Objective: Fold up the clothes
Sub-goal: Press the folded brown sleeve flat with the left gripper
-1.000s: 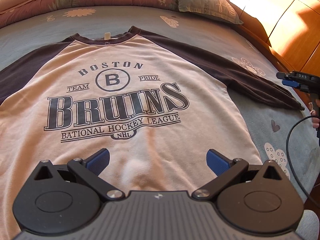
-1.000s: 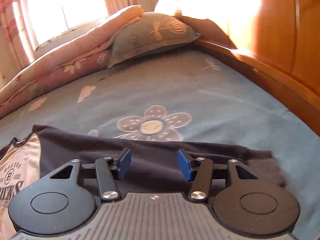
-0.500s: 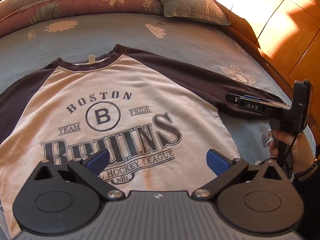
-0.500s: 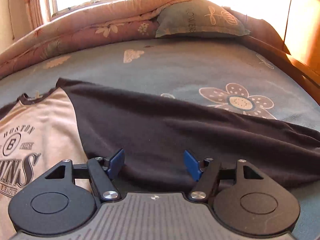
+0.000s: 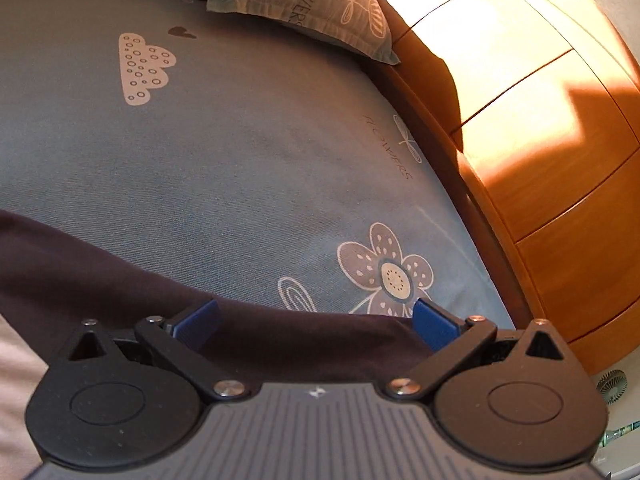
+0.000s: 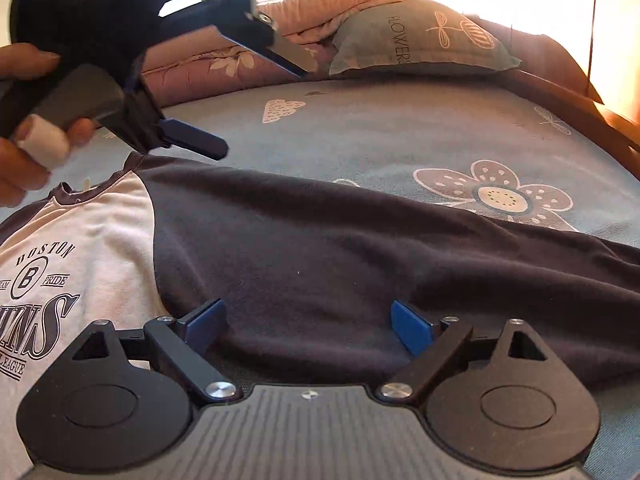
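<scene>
Blue flower-print bedsheet (image 6: 400,128) under raglan shirt (image 6: 80,248), spread flat, print up. Dark sleeve (image 6: 360,264) runs long axis from 9 toward 3 o'clock across right view. Right gripper (image 6: 308,326) nearest, jaws just been opening, now wide, sleeve at 12 between pads, ungripped. Left gripper (image 5: 316,326) wide, empty, over sleeve's far edge.

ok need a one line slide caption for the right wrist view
Right gripper, its jaws just opened wide, low over the shirt's dark sleeve on the bed; the left gripper hovers above the collar.
</scene>
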